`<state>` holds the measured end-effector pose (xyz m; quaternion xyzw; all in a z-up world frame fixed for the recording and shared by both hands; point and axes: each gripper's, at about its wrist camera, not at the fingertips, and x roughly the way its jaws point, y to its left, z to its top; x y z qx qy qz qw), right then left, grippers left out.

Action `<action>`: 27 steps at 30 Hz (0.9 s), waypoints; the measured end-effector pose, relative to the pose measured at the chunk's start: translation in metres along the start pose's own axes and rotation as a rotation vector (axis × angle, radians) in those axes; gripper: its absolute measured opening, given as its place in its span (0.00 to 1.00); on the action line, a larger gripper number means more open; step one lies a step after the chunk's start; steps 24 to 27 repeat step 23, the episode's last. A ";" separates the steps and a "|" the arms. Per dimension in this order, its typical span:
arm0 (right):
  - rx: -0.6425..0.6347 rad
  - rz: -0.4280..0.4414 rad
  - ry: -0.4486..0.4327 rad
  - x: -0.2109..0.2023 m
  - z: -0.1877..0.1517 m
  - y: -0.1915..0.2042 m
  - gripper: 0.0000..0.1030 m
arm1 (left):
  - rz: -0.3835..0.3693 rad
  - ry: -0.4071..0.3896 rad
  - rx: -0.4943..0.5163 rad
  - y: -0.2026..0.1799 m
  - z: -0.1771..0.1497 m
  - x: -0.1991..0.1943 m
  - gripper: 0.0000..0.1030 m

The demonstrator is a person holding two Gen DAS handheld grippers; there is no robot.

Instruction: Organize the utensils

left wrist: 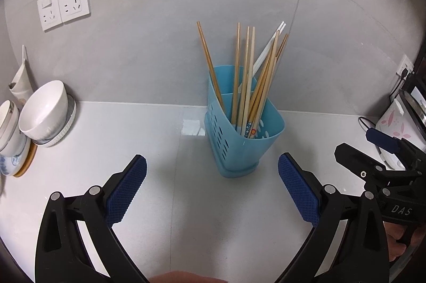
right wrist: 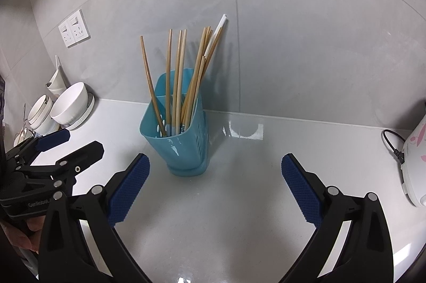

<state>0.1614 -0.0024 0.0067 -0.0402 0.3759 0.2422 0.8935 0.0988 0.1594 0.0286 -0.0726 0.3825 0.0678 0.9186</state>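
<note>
A light blue perforated utensil holder (left wrist: 241,139) stands upright on the white counter near the wall and holds several wooden chopsticks (left wrist: 247,75) and a white pair (left wrist: 269,46). It also shows in the right wrist view (right wrist: 178,142), with the chopsticks (right wrist: 181,75) leaning in it. My left gripper (left wrist: 212,171) is open and empty, just in front of the holder. My right gripper (right wrist: 215,171) is open and empty, with the holder ahead and to its left. Each gripper shows at the edge of the other's view.
White bowls (left wrist: 45,110) are stacked on plates at the left by the wall, also in the right wrist view (right wrist: 70,104). A double wall socket (left wrist: 64,2) is above them. A white appliance with a black cord (right wrist: 415,163) stands at the right.
</note>
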 end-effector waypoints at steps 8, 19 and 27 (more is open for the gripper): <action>0.000 0.000 0.002 0.001 0.001 -0.001 0.93 | 0.002 0.000 0.011 -0.002 0.000 0.001 0.94; 0.002 -0.004 0.007 0.001 0.001 -0.003 0.93 | -0.015 0.000 0.005 -0.001 0.000 0.001 0.94; 0.003 -0.002 0.007 0.001 0.001 -0.004 0.93 | -0.014 0.003 0.015 -0.004 -0.001 0.003 0.94</action>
